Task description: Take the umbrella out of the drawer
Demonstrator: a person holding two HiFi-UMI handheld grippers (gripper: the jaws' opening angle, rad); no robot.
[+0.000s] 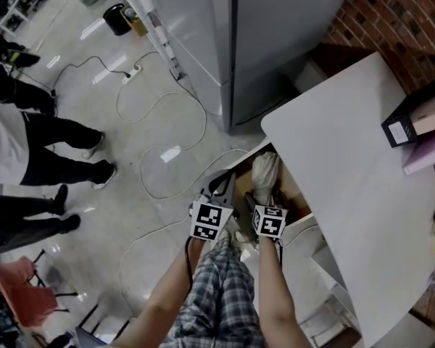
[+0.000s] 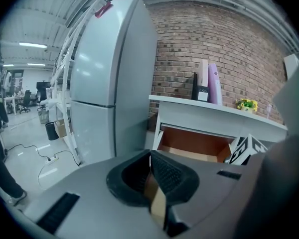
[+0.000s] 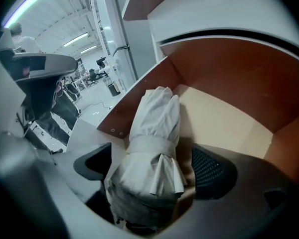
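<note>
Drawer (image 3: 224,78) stands pulled out under the white tabletop (image 1: 348,165); inside walls reddish-brown, bottom pale. Umbrella (image 3: 152,128) is in the drawer: folded, off-white fabric, a strap wrapped round its middle, lying beside the drawer's left side wall with its far end pointing toward the back. Right gripper (image 3: 150,169) is lowered to the drawer, jaws spread to either side of the umbrella's near end; a dark strip of shadow shows between the fabric and the mesh pad (image 3: 209,171) on the right, while contact on the other side cannot be told. Left gripper (image 2: 152,176) is held just beside the right one in the head view, in front of the drawer and above the floor, jaws pressed together with nothing between them. It faces a grey refrigerator (image 2: 104,83) and a brick wall (image 2: 214,39). Binders (image 1: 420,118) lie on the tabletop's far end. White cables (image 1: 159,122) loop across the floor (image 1: 94,71).
</note>
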